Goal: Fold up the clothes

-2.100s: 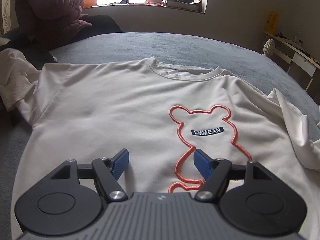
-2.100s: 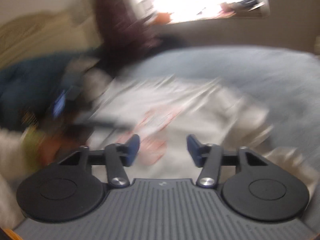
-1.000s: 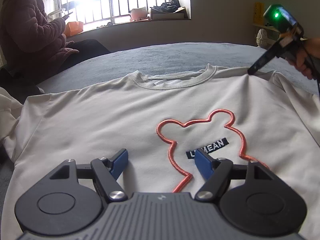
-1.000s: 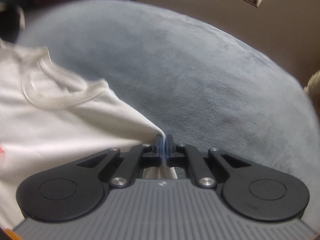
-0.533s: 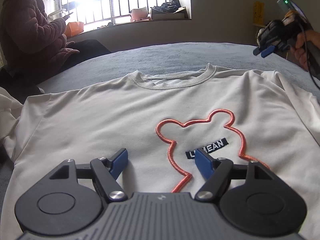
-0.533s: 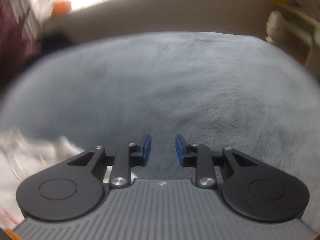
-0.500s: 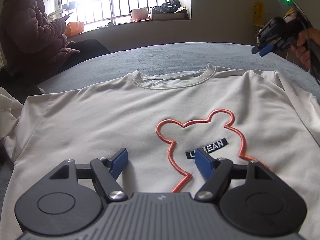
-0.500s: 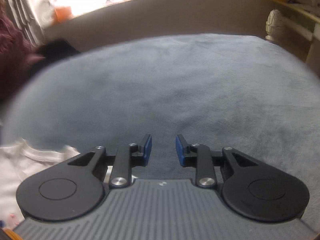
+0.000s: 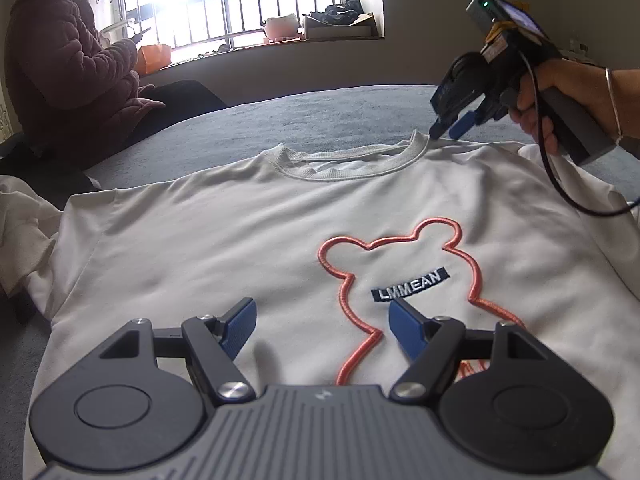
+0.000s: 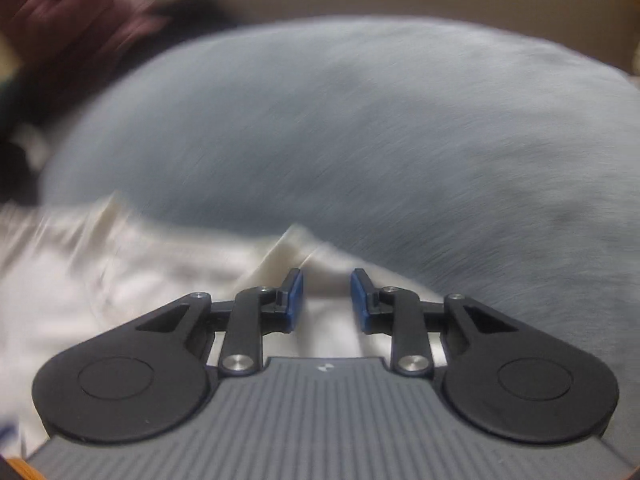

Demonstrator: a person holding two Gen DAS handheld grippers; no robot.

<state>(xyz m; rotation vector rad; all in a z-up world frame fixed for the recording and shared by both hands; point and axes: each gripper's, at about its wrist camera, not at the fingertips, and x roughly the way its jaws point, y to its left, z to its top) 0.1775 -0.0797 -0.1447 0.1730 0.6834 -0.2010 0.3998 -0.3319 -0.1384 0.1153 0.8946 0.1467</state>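
A white sweatshirt (image 9: pixel 200 248) with an orange bear outline (image 9: pixel 400 272) lies flat, front up, on the grey-blue bed (image 9: pixel 320 120). My left gripper (image 9: pixel 322 314) hovers open over the lower chest, nothing between its blue pads. In the left wrist view my right gripper (image 9: pixel 450 126), held by a hand (image 9: pixel 536 108), points down just right of the collar (image 9: pixel 352 160). The right wrist view is blurred by motion. There the right gripper (image 10: pixel 326 280) stands narrowly open over the shirt's (image 10: pixel 120 280) top edge, its pads clear of the cloth.
A person in a dark red quilted jacket (image 9: pixel 72 72) sits at the bed's far left. Crumpled white cloth (image 9: pixel 20 216) lies at the left edge. A barred window and a sill with boxes (image 9: pixel 336 28) are behind. Bare blanket (image 10: pixel 400 140) stretches beyond the shirt.
My right gripper let go of the shirt's shoulder edge, opened a little and lifted, then swung left and down toward the collar. The left gripper and the shirt stayed put.
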